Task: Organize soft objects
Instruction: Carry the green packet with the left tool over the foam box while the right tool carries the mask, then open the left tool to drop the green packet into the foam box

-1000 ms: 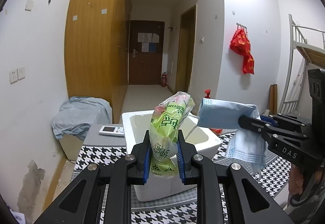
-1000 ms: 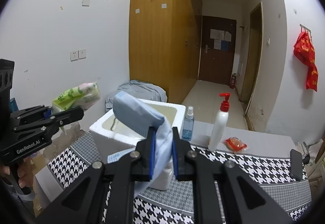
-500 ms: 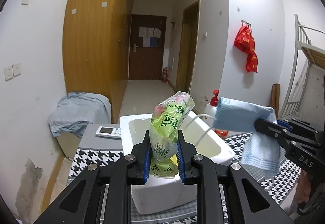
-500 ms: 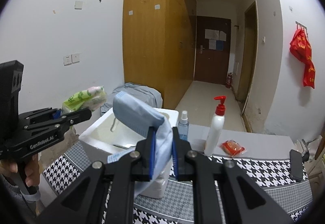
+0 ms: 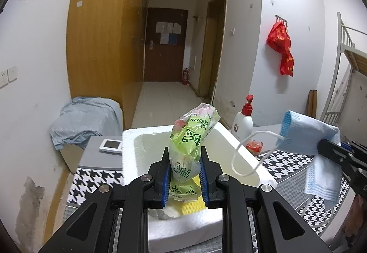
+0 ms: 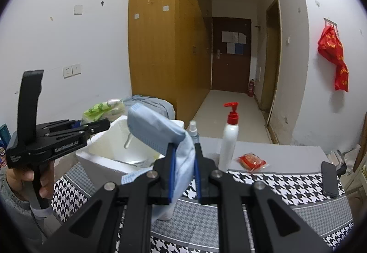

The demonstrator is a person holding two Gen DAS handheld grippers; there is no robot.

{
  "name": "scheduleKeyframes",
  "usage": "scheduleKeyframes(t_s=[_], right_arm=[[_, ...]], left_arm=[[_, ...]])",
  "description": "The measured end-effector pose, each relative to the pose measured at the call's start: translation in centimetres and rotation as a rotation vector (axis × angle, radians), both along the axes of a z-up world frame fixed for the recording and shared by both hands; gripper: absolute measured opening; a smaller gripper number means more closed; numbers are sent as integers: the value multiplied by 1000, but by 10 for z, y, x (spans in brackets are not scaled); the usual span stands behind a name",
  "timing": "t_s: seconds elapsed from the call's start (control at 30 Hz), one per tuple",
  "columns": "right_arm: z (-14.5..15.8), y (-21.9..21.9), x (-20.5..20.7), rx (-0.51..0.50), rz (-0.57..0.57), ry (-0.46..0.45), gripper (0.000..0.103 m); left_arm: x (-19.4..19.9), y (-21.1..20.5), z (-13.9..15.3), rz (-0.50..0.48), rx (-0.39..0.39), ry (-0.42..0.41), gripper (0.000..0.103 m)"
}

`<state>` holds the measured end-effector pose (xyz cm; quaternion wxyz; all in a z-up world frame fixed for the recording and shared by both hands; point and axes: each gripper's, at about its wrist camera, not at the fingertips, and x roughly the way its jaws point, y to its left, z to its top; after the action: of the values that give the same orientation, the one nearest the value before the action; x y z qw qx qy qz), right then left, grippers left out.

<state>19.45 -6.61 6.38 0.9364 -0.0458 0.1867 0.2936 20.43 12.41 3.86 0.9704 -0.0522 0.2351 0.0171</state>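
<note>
Houndstooth-cloth table (image 6: 286, 184) carries a white foam box (image 5: 231, 138) near its left edge, with a yellow sponge (image 5: 191, 207) in its near end, and behind it at the far edge a red-capped pump bottle (image 6: 229, 138), small spray bottle (image 6: 192, 128), flat red packet (image 6: 251, 161). Left gripper (image 5: 185, 175) pinches a crinkly green tissue pack (image 5: 192, 138) over the box's near rim. Right gripper (image 6: 184, 172) clamps a soft blue face mask (image 6: 158, 131) just beside the box, ear loop (image 5: 250, 152) dangling over its right rim.
</note>
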Motion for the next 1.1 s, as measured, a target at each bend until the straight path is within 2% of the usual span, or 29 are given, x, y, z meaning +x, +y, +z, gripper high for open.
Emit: scheduleKeyframes(t_s=[0.53, 0.83, 0.9, 1.07, 1.1], right_arm=[[-4, -30, -2, 18, -70, 12, 18], [-4, -33, -3, 21, -91, 14, 18], [-4, -34, -3, 22, -95, 15, 18], [-5, -37, -2, 25, -105, 19, 18], [-5, -37, -2, 25, -106, 20, 18]], left_arm=[[42, 3, -16, 29, 10, 94, 23], [51, 2, -17, 41, 2, 103, 25], [52, 1, -18, 42, -3, 103, 31], [50, 2, -15, 64, 6, 88, 59], [49, 1, -14, 73, 9, 81, 62]])
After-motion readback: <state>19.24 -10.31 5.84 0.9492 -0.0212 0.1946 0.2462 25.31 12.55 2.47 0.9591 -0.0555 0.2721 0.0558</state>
